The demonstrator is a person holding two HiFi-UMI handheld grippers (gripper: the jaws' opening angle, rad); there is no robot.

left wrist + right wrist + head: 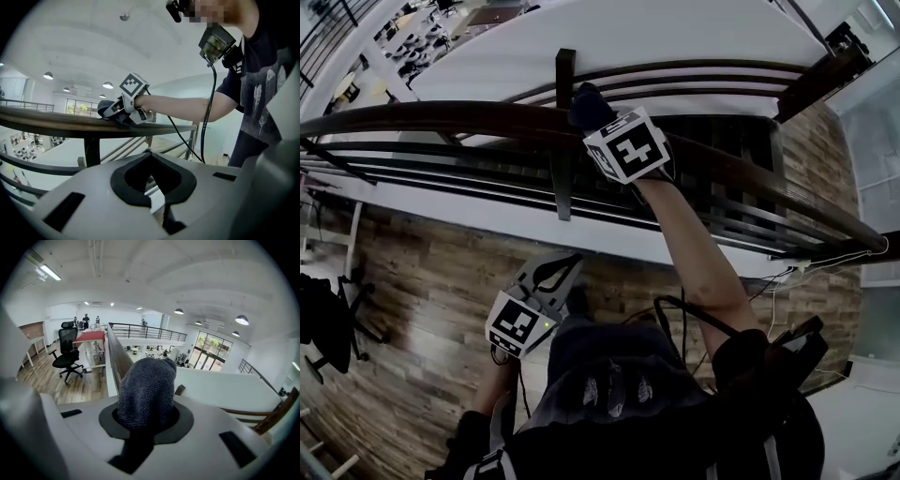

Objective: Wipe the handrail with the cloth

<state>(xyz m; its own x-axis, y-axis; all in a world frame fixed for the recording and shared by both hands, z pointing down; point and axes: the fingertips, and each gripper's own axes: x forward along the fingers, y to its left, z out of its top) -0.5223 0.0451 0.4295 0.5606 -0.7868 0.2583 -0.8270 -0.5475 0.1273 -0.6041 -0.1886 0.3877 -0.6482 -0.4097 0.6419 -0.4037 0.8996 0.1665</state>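
A dark wooden handrail (441, 117) curves across the head view from left to right. My right gripper (591, 108) sits on top of it, shut on a dark blue-grey cloth (587, 101) that presses on the rail. In the right gripper view the cloth (147, 380) bulges out of the jaws and hides the fingertips, and the handrail (117, 357) runs away ahead. The left gripper view shows the handrail (47, 124) from below with the right gripper (110, 112) and cloth (106, 108) on it. My left gripper (565, 264) hangs below the rail near my body, shut and empty.
Dark metal lower rails and a post (563, 141) stand under the handrail, with an open drop beyond. A black office chair (328, 319) stands on the wooden floor at the left. Cables (684, 319) hang by my right arm. A second wooden rail (276, 413) descends at the right.
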